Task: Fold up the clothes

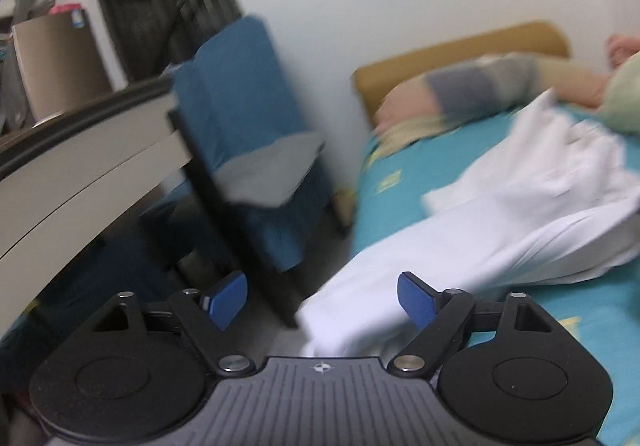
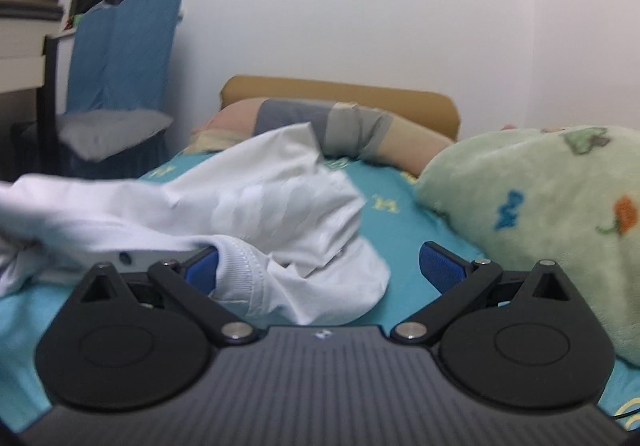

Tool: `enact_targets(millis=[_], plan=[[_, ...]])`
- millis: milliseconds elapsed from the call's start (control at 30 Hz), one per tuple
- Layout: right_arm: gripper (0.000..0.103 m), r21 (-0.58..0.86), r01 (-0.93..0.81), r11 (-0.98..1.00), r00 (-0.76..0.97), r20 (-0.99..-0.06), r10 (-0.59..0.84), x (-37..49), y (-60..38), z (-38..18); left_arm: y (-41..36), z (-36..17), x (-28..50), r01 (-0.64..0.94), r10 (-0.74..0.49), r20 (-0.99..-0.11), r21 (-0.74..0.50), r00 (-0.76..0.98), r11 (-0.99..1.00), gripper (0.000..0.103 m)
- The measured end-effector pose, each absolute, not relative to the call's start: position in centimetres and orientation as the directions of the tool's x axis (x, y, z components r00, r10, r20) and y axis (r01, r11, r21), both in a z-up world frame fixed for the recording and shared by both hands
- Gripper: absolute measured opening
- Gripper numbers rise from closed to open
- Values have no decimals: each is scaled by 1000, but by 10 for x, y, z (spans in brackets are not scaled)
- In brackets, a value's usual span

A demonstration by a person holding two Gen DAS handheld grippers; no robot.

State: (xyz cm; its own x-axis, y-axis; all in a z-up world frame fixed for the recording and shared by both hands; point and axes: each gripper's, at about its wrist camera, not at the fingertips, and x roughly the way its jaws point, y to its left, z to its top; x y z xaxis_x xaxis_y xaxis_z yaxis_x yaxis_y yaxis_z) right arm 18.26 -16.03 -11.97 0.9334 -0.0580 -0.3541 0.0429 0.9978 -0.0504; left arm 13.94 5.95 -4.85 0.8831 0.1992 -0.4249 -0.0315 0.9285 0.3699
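A white garment (image 1: 500, 221) lies crumpled on the teal bed sheet (image 1: 400, 189). One end of it reaches over the bed's near edge, between the blue fingers of my left gripper (image 1: 322, 300), whose jaws stand wide apart. In the right wrist view the same white garment (image 2: 224, 205) is bunched in front of my right gripper (image 2: 320, 266). Its ribbed hem lies against the left blue finger (image 2: 202, 270). The right gripper's jaws are also wide open, with cloth between them but not clamped.
A green dinosaur-print blanket (image 2: 540, 213) is heaped on the right of the bed. A long striped pillow (image 2: 320, 129) lies against the tan headboard (image 2: 340, 89). A blue-covered chair (image 1: 240, 117) with a grey cushion stands left of the bed, beside a desk (image 1: 80, 165).
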Motion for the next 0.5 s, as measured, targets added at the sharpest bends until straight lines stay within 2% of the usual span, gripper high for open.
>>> enact_targets(millis=[100, 233, 300, 367, 500], plan=[[103, -19, 66, 998, 941, -331, -68, 182, -167, -111, 22, -56, 126, 102, 77, -427, 382, 901, 918, 88], [103, 25, 96, 995, 950, -301, -84, 180, -177, -100, -32, -96, 127, 203, 28, -402, 519, 915, 830, 90], [103, 50, 106, 993, 953, -290, -87, 180, -182, -96, -48, -118, 132, 204, 41, -375, 592, 926, 780, 90], [103, 80, 105, 991, 953, -293, -78, 180, -185, -95, -58, -131, 140, 147, 79, -315, 633, 946, 760, 90], [103, 95, 111, 989, 947, -311, -76, 180, -189, -99, -52, -108, 158, -102, 220, -157, 541, 963, 835, 91]])
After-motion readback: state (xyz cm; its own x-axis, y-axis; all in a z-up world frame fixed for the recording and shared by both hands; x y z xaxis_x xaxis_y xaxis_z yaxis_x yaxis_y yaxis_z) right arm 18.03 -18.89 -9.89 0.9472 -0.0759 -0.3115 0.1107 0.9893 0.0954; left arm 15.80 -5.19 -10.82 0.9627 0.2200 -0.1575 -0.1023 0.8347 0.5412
